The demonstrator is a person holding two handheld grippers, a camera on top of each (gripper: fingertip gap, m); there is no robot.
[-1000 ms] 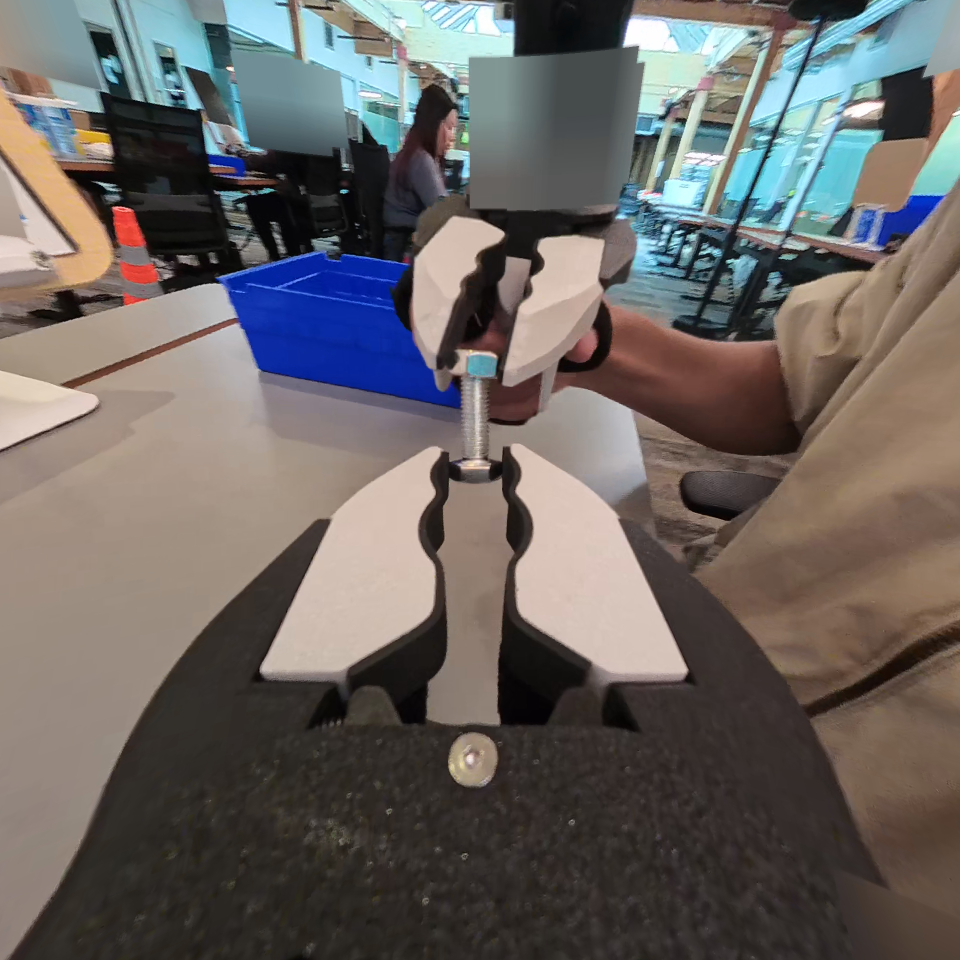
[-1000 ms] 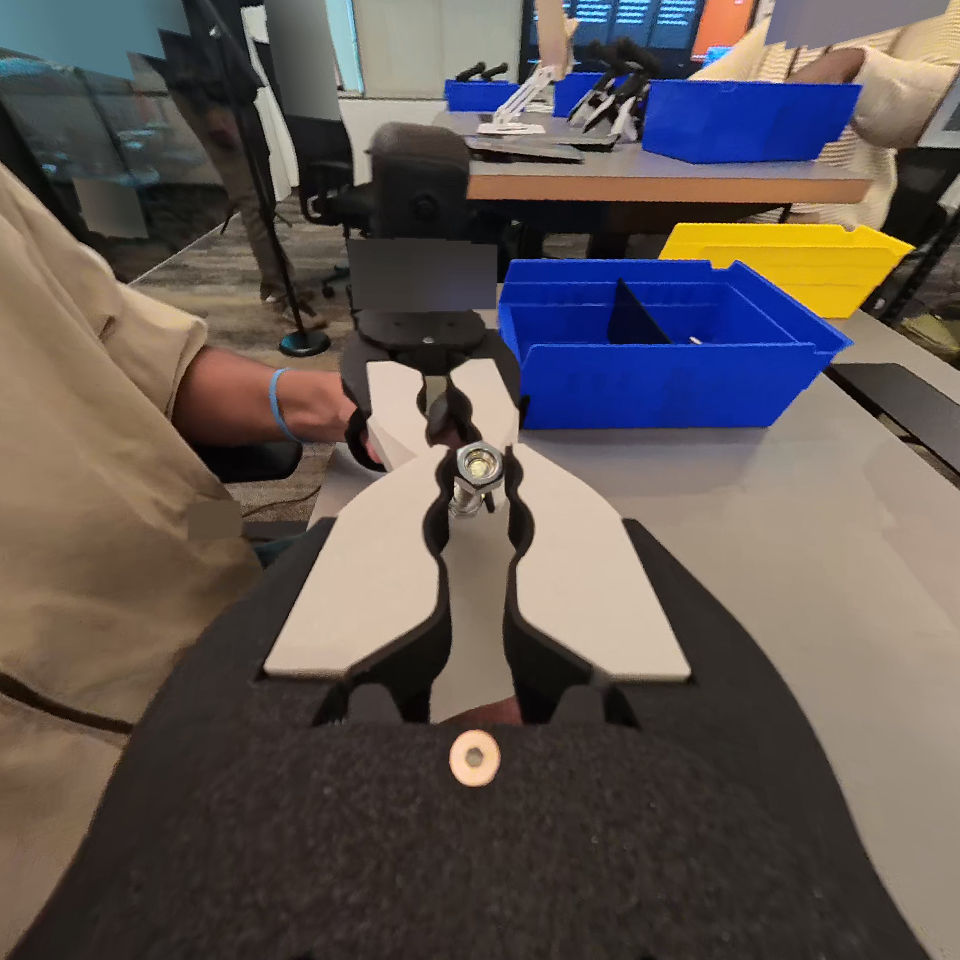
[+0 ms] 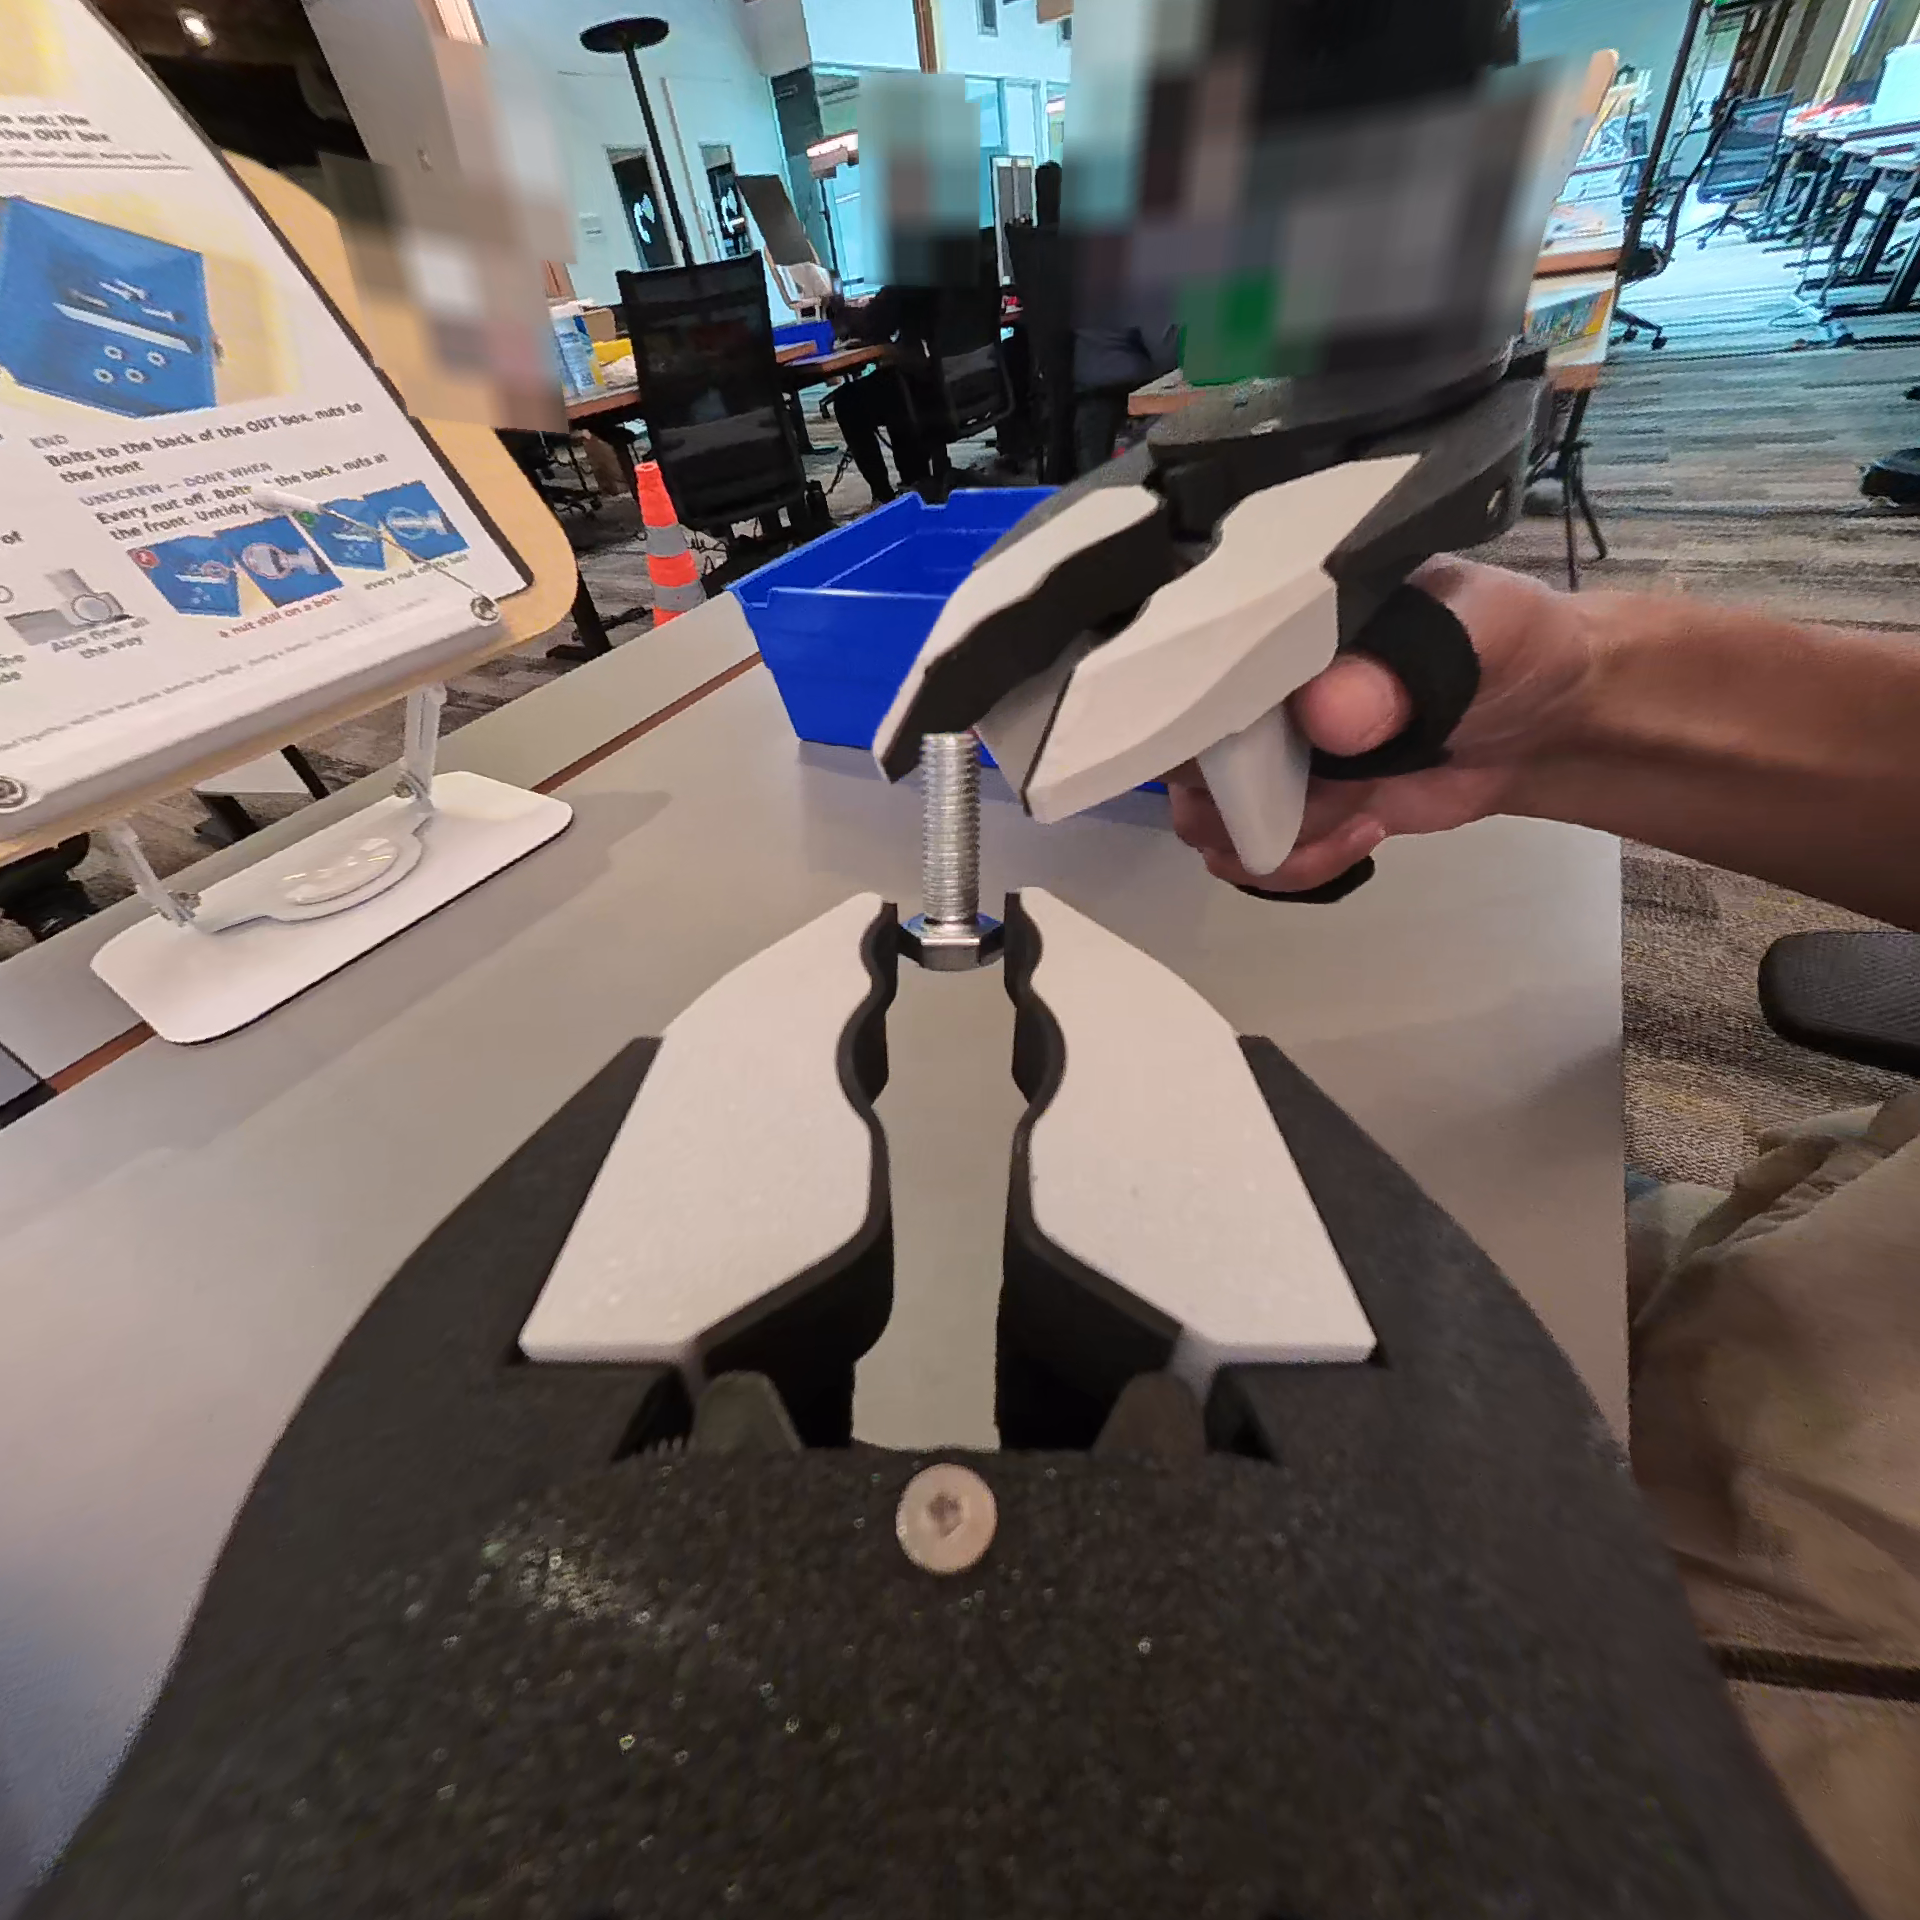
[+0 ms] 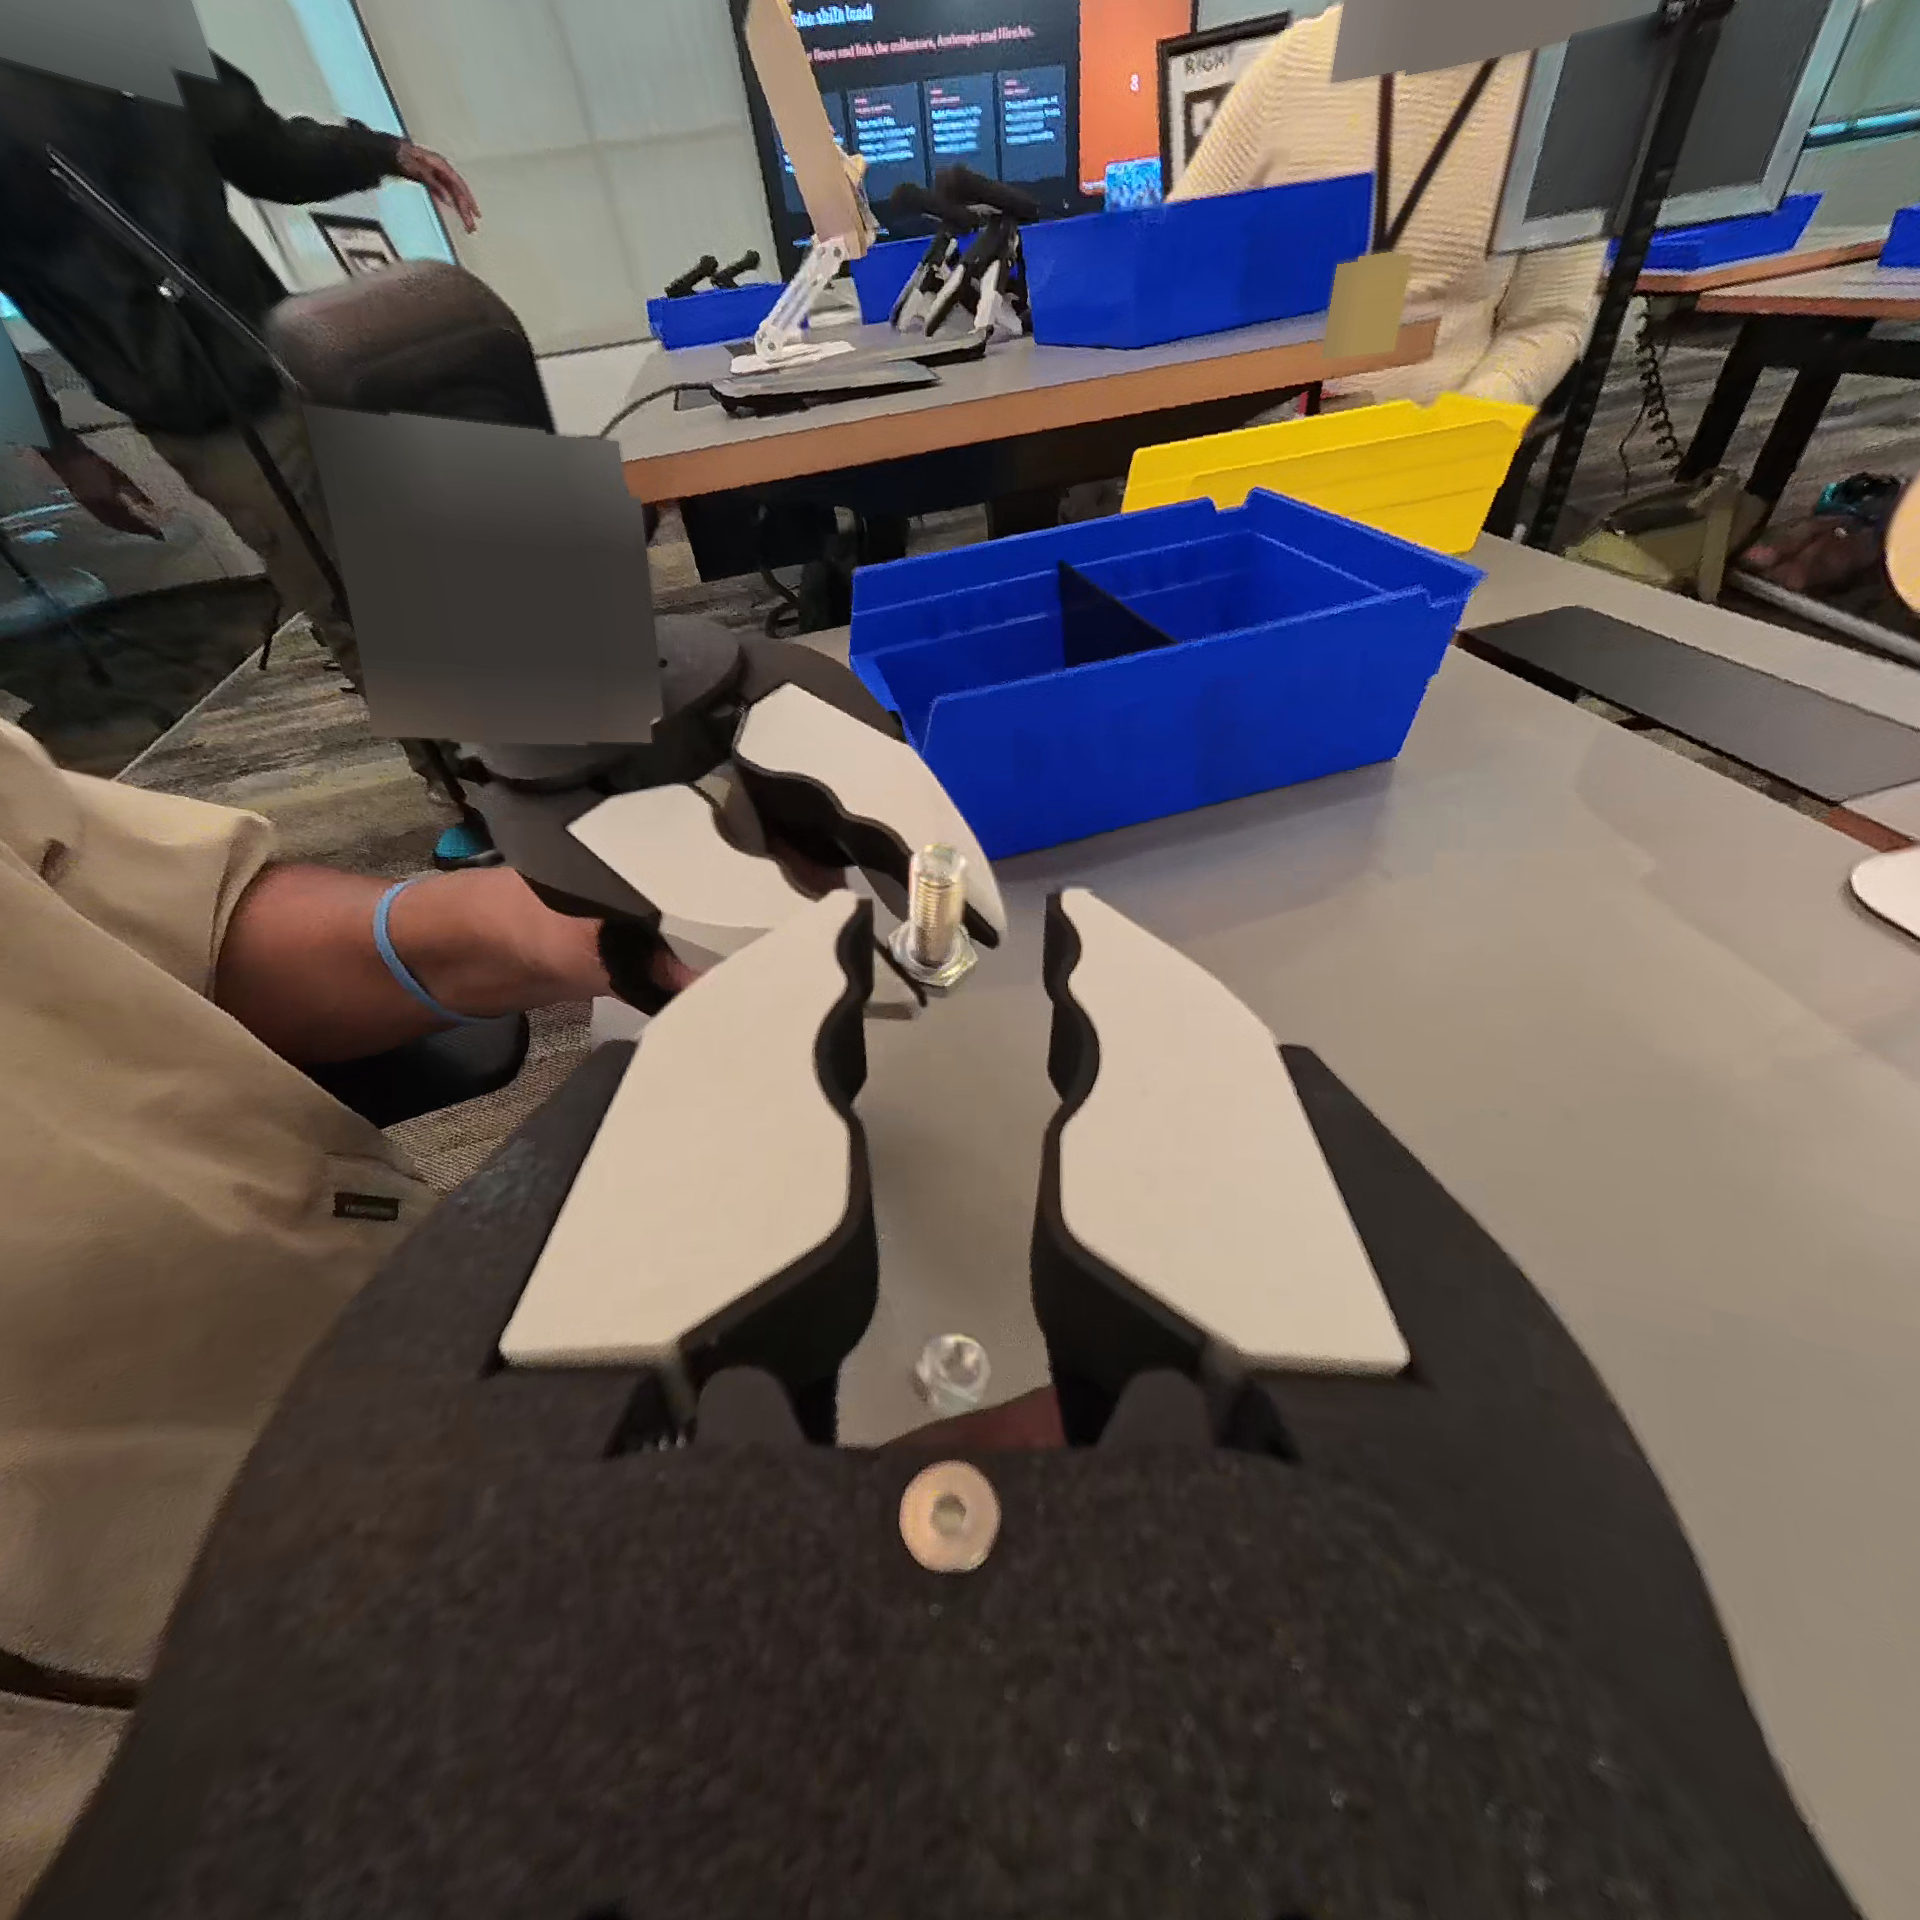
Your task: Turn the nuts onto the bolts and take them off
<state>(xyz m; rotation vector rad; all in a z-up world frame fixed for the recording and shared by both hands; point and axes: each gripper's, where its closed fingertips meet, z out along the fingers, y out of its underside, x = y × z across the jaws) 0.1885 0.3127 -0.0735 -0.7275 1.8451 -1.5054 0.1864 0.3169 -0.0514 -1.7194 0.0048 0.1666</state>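
Steel bolt (image 3: 951,821) stands upright, threads up, its hex head (image 3: 950,940) pinched between the tips of the left gripper (image 3: 950,935), whose fingers (image 3: 727,1132) are clenched on it above the grey surface (image 3: 312,1122). A loose nut (image 4: 950,1369) lies flat on the surface close under the right gripper (image 4: 956,935), down between the roots of its fingers (image 4: 717,1132) and touching neither. Those fingers are released and spread apart; in the right wrist view the bolt shows in the gap between their tips, nearer the left one, and in the left wrist view the right gripper's tips hang just over the bolt's threaded end, one tip at or just above it, with no nut seen on the threads. Beyond the bolt sits a blue bin (image 4: 1164,727), split by a dark divider (image 4: 1112,623) into two compartments; what can be seen of both is bare, though the near wall hides part of the floor. A yellow bin (image 4: 1340,468) shows behind it, its contents out of sight. An instruction card (image 3: 208,416) on a white stand (image 3: 343,883) is at the left.
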